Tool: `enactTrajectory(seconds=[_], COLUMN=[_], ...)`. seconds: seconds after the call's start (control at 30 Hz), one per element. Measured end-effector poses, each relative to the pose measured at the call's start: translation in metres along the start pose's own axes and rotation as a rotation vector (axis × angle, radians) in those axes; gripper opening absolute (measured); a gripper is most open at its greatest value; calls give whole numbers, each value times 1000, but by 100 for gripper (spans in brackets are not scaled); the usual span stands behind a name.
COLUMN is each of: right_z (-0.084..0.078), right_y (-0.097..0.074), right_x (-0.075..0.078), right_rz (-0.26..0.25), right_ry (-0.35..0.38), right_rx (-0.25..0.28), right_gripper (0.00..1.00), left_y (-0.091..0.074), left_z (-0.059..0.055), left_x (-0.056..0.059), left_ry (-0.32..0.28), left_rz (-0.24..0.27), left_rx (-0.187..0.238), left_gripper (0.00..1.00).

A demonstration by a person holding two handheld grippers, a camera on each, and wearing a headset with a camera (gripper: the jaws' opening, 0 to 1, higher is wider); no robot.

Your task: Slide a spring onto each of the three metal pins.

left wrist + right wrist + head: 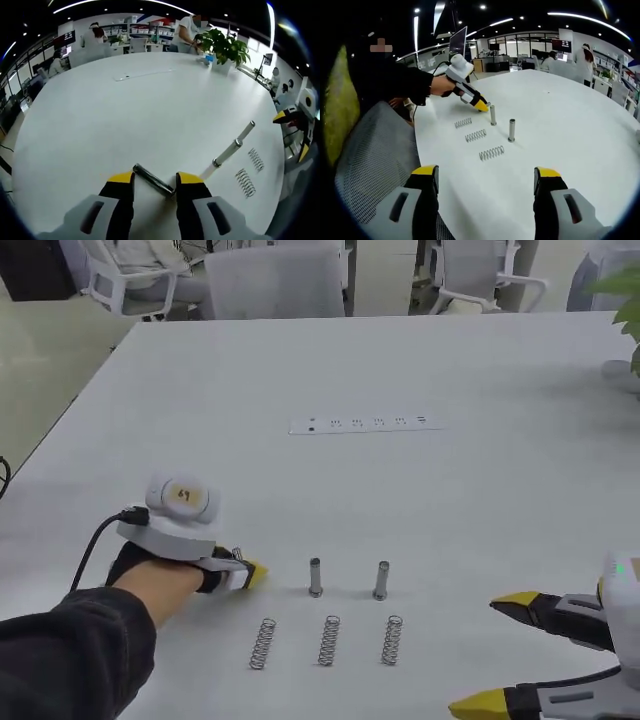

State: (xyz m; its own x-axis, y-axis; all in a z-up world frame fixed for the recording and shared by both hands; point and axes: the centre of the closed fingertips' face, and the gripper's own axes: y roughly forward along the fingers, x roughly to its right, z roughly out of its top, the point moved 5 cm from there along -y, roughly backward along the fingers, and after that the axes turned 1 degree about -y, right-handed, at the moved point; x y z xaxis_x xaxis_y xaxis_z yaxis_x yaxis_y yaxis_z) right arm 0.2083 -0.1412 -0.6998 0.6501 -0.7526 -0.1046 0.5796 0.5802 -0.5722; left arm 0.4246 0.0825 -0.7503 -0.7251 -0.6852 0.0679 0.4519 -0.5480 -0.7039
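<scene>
Table (480, 490) carries everything, bare white around a power strip (365, 424) whose markings are too small to read. Your right gripper (498, 652) hangs with jaws wide apart, well right of the work. Your left gripper (155, 176) looks clamped on 1 pin (150, 178), tilted between its jaws; 2 pins (316, 577) stand upright beside it. 3 springs (329, 640) lie in a row just nearer you. Judge them light, squashy, apt to roll: pinch 1 gently mid-coil. Pins are stiff and slick.

Light: ceiling strips (501, 22) are lighting everything brightly, evenly | Shadows: upright pin (316, 578) is casting only a faint one | Edges: gripper views are bowing, fisheye | Focus: head view is reading sharp
</scene>
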Motion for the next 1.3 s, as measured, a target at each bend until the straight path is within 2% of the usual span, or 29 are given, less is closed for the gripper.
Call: enactTrajectory(seconds=[0.07,0.27,0.37,0.47,0.57,0.9,1.3], right_z=[0,0,1,1,1,-2,-4], right_y=[0,0,0,0,0,0,1], right_x=[0,-1,-1,0,0,1,2], right_rz=[0,3,4,4,4,1,0], right_ry=[-1,0,0,0,1,5,11], right_rx=[0,-2,0,0,-1,-8,-8], right_gripper=[77,77,76,77,76,76,76], left_y=[-1,-1,-2,-1,2,8,14], left_z=[0,0,3,3,4,10,14], left_x=[0,-6,-10,-10,-12,-18,-15], left_ry=[0,24,5,15,9,18,47], left_rz=[-4,31,37,43,47,66,79], left_rx=[-4,-12,5,4,3,-6,-24], left_gripper=[24,12,7,7,11,10,5])
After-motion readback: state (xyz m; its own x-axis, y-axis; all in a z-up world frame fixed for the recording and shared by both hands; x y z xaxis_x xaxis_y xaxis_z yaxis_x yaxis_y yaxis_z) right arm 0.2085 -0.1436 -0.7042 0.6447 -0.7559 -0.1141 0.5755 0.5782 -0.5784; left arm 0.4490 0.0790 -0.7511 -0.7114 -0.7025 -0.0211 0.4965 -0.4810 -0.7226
